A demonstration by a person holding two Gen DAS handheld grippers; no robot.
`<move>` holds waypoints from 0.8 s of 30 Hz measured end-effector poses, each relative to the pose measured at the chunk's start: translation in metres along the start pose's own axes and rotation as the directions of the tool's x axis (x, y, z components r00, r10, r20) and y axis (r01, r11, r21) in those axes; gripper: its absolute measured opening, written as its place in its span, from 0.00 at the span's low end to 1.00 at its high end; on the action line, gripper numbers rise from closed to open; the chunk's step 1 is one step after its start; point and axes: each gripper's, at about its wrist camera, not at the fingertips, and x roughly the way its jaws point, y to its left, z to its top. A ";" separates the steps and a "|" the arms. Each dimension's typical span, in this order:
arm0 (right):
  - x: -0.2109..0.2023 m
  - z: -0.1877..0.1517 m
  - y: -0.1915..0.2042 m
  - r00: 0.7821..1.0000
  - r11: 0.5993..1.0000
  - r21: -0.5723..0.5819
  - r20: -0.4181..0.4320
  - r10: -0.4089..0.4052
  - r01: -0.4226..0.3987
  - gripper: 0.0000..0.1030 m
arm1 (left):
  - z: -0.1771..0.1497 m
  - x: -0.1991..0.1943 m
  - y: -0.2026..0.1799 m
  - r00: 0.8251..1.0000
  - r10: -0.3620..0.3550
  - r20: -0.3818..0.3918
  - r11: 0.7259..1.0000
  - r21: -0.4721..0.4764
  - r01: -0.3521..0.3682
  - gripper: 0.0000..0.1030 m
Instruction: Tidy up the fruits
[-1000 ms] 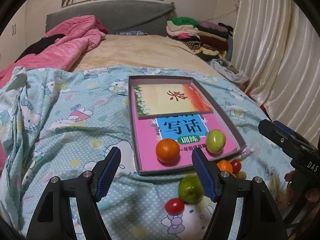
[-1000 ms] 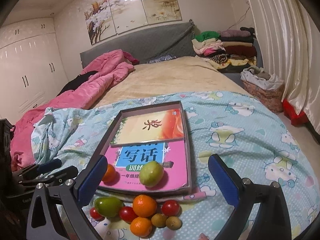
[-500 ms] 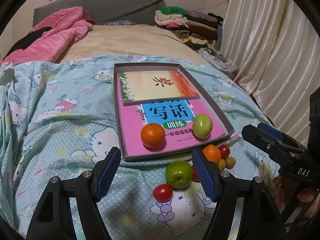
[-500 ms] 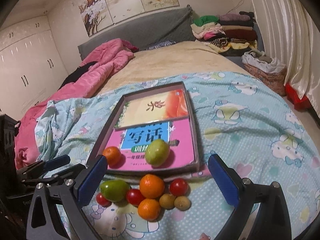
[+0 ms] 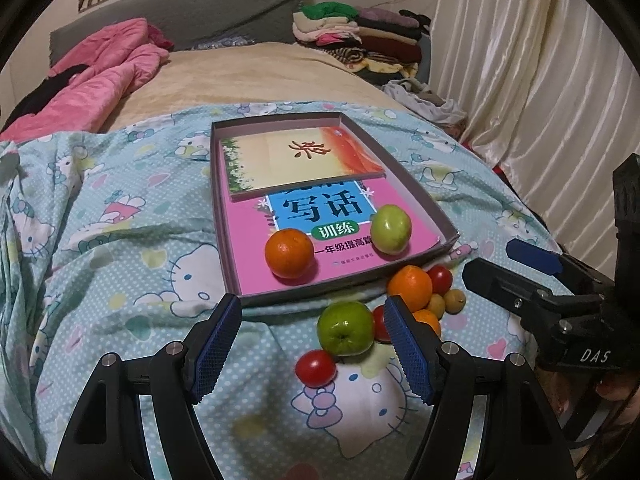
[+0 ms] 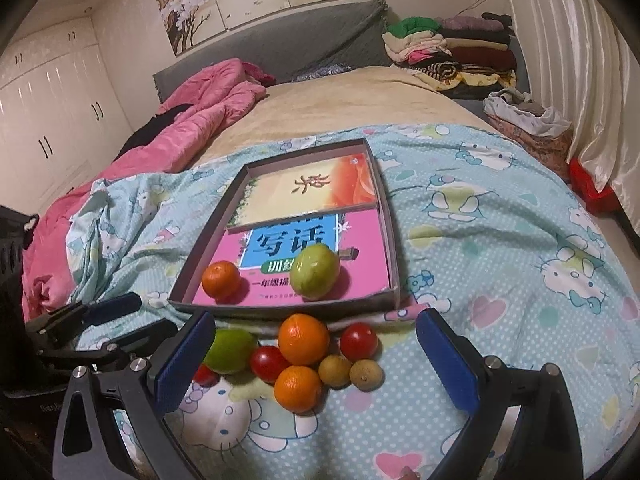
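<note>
A shallow grey box (image 5: 228,216) (image 6: 394,248) lined with books lies on the bedspread. It holds an orange (image 5: 289,253) (image 6: 221,279) and a pale green fruit (image 5: 390,228) (image 6: 315,272). In front of it lies a loose pile: a green apple (image 5: 346,328) (image 6: 234,350), oranges (image 6: 303,339), cherry tomatoes (image 5: 316,367) (image 6: 358,341) and small brown fruits (image 6: 366,374). My left gripper (image 5: 312,348) is open and empty, with the apple and a tomato between its fingers. My right gripper (image 6: 312,364) is open and empty, around the pile.
The blue cartoon bedspread (image 5: 120,260) covers the near bed. A pink quilt (image 6: 192,120) lies at the far left, folded clothes (image 6: 448,52) at the far right. Curtains (image 5: 540,100) hang on the right. The right gripper (image 5: 560,292) shows in the left wrist view.
Both grippers have moved forward and down toward the loose fruit pile; the fruits now sit larger and between the fingers. No fruit has moved.
</note>
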 end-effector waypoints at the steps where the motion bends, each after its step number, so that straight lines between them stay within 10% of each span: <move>1: 0.000 -0.001 0.000 1.000 1.000 -0.001 -0.004 -0.002 0.002 0.99 | 0.000 0.000 0.000 1.000 -0.001 -0.002 1.000 -0.002 0.001 0.73; 24: 0.002 -0.019 0.011 0.997 0.999 -0.048 -0.079 -0.010 0.006 0.99 | -0.003 0.007 -0.003 0.998 -0.009 -0.059 1.000 0.012 0.009 0.73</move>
